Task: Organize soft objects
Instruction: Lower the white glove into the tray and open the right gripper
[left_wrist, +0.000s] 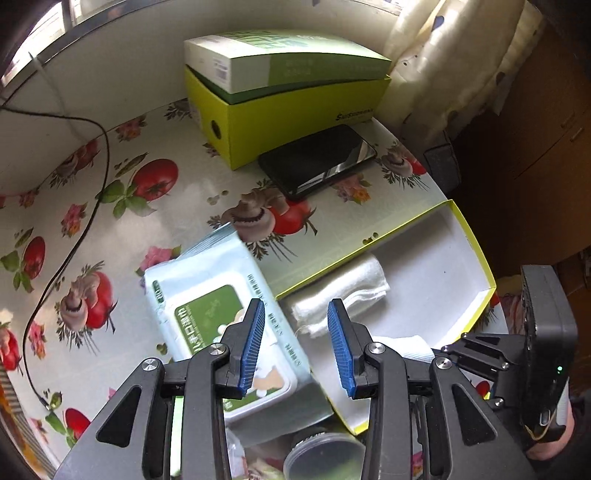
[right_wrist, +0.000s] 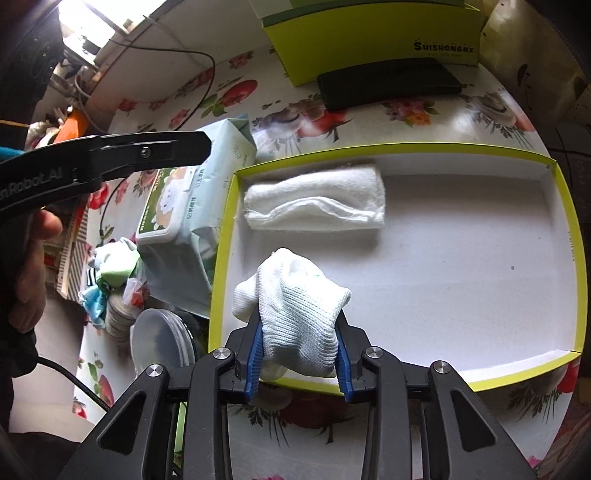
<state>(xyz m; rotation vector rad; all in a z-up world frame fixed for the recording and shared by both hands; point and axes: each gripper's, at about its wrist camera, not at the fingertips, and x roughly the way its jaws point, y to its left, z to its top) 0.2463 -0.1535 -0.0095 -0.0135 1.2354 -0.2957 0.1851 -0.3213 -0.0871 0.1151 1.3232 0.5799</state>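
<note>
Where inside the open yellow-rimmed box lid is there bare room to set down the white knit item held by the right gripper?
The lid floor is bare right of the folded white towel, which lies along its far-left wall, and ahead of the knit item in the right gripper. Outside the left rim it is crowded: wipes pack, round plastic lids.

two close downward views, shared tray (left_wrist: 476, 258)

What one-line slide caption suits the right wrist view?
Right hand-held gripper holds a white knitted glove over a shallow yellow-rimmed cardboard tray containing a rolled white towel.
</note>
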